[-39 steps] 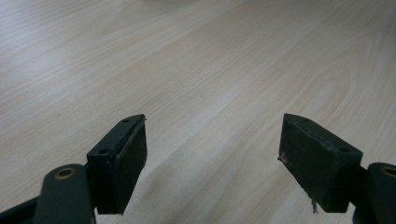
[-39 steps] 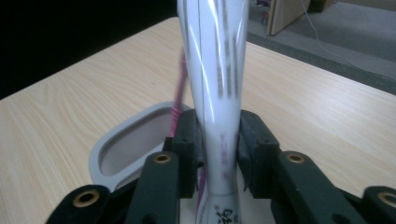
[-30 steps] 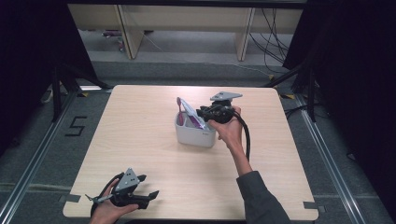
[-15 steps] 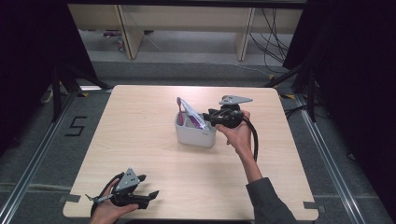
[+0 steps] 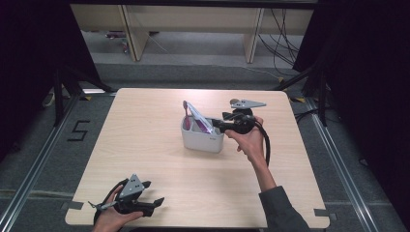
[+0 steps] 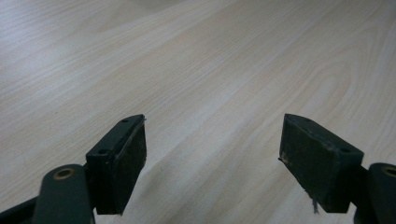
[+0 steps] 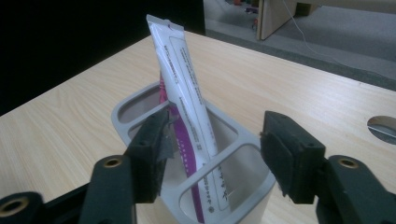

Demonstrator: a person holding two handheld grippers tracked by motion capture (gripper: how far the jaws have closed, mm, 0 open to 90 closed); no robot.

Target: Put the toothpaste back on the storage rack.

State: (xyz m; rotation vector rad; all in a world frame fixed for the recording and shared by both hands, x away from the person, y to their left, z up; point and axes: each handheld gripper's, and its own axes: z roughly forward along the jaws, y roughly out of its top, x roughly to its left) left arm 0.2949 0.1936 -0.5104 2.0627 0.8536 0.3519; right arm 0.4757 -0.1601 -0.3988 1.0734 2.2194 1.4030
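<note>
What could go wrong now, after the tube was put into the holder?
1. The toothpaste tube leans steeply in the grey holder, most of it above the rim; it might tip out or tilt the holder.
2. The right gripper, whose jaws have just been opening, stands with its jaws on either side of the tube; a sideways pull back could catch it.
3. The toothbrush stands close by and might be knocked.

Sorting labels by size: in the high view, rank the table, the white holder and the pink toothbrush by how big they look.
1. Table, by far the largest.
2. White holder.
3. Pink toothbrush, smallest; only the part above the holder's rim shows.
</note>
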